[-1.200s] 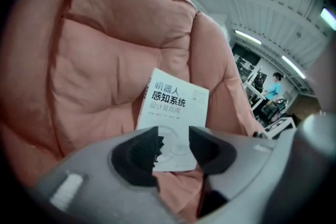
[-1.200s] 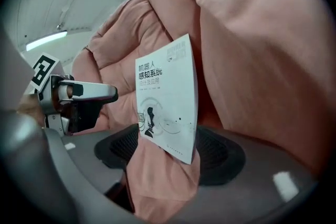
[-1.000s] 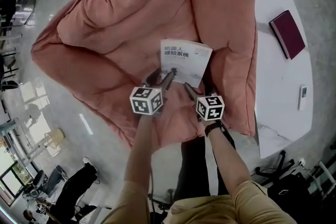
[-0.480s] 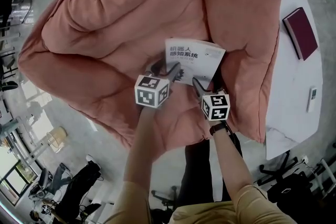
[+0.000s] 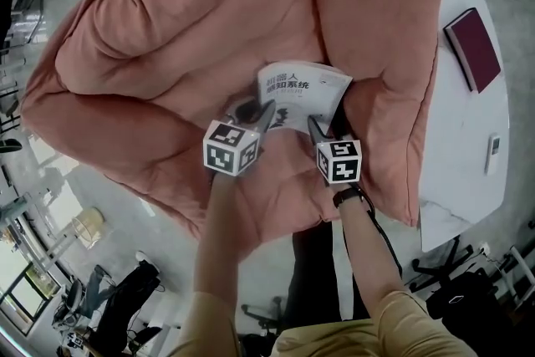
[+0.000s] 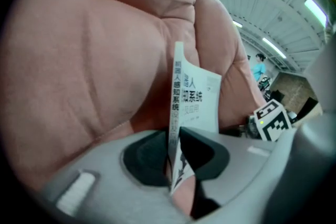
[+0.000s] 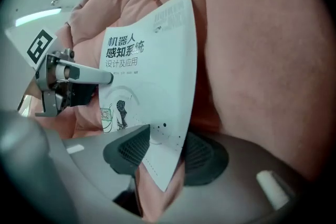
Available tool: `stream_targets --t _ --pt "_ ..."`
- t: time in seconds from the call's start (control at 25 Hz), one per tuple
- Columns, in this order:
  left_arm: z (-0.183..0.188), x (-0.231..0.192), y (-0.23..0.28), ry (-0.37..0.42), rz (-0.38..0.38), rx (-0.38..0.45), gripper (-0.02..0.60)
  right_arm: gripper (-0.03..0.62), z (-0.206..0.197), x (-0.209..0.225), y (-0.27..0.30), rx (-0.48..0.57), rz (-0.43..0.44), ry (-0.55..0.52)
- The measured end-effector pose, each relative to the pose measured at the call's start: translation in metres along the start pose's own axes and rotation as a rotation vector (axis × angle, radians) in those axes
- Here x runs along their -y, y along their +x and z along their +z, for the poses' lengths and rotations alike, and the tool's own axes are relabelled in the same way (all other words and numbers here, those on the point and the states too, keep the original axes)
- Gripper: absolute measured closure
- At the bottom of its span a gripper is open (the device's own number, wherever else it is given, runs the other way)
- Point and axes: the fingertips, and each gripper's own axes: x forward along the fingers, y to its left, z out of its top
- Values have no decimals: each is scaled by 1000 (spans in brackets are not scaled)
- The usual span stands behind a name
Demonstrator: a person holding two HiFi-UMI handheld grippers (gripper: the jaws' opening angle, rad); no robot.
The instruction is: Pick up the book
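Observation:
A white book (image 5: pixel 303 88) with dark printed characters lies on a big pink beanbag sofa (image 5: pixel 184 29). My left gripper (image 5: pixel 257 113) is at its near left corner. In the left gripper view the book (image 6: pixel 202 97) stands edge-on with its spine squeezed between the closing pads of my left gripper (image 6: pixel 174 147). My right gripper (image 5: pixel 324 128) is at the near right corner. In the right gripper view the book (image 7: pixel 152 76) has its corner slanting across the gap of my right gripper (image 7: pixel 167 149), whose jaws are closing with room still left.
A white table (image 5: pixel 468 138) stands right of the sofa, bearing a maroon book (image 5: pixel 472 46) and a small white remote (image 5: pixel 493 153). The sofa's bulging cushion walls rise behind and to the right of the book. Grey floor surrounds it.
Both grippers have moved forward and down onto the book's near corners. Their jaws, wide open before, have narrowed round the book.

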Motion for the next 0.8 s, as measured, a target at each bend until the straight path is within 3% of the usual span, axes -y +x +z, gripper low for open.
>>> stream_targets --t 0.04,0.24,0.56,0.68,0.8 --pt "-2 7 -2 17 -14 1 525 415 -2 1 -4 0 2 -10" --pt "-8 36 -20 92 -80 11 535 515 -6 -14 -21 -2 104 -37" --pt "3 86 -88 117 -236 87 535 526 10 -41 -76 93 261 -94" --pt "15 95 -108 107 -213 122 535 536 21 -52 -103 117 329 -142" --pt "32 110 -128 72 -169 172 535 539 36 -59 -138 126 339 -171"
